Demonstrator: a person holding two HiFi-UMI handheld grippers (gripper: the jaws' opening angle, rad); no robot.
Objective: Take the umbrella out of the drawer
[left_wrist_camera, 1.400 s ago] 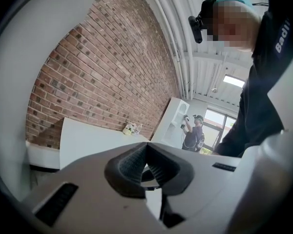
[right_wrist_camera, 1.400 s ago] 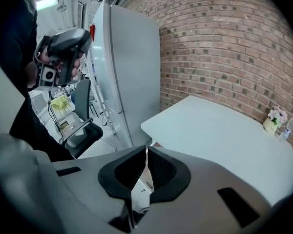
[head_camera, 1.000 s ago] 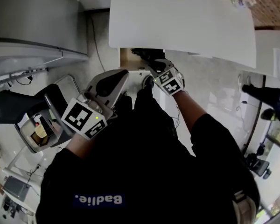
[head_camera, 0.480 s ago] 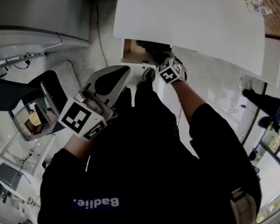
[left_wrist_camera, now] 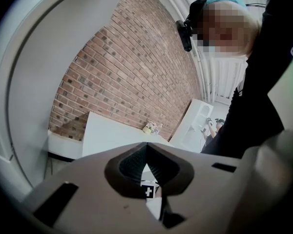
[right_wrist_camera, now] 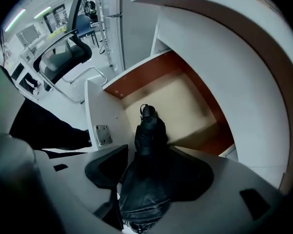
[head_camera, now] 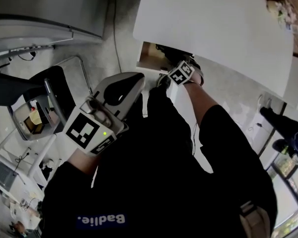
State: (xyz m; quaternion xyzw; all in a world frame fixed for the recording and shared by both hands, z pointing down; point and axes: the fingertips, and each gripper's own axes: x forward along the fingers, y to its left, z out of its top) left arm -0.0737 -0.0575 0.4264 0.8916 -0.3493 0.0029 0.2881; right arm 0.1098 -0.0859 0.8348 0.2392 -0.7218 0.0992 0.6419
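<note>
Umbrella [right_wrist_camera: 145, 184] within right tool [right_wrist_camera: 149, 149], jaws opening, near end cut off

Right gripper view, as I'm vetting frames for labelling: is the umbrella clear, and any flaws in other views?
Right gripper view: fisheye curves the drawer walls; the black umbrella shows little detail. Head view: the white tabletop is washed out. Left gripper view: a mosaic patch covers a face.

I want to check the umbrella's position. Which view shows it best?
The right gripper view: the black folded umbrella fills the centre, between the right gripper's opening jaws, with the open drawer behind. The head view shows only a dark bit under the tabletop; the left gripper view, nothing.
</note>
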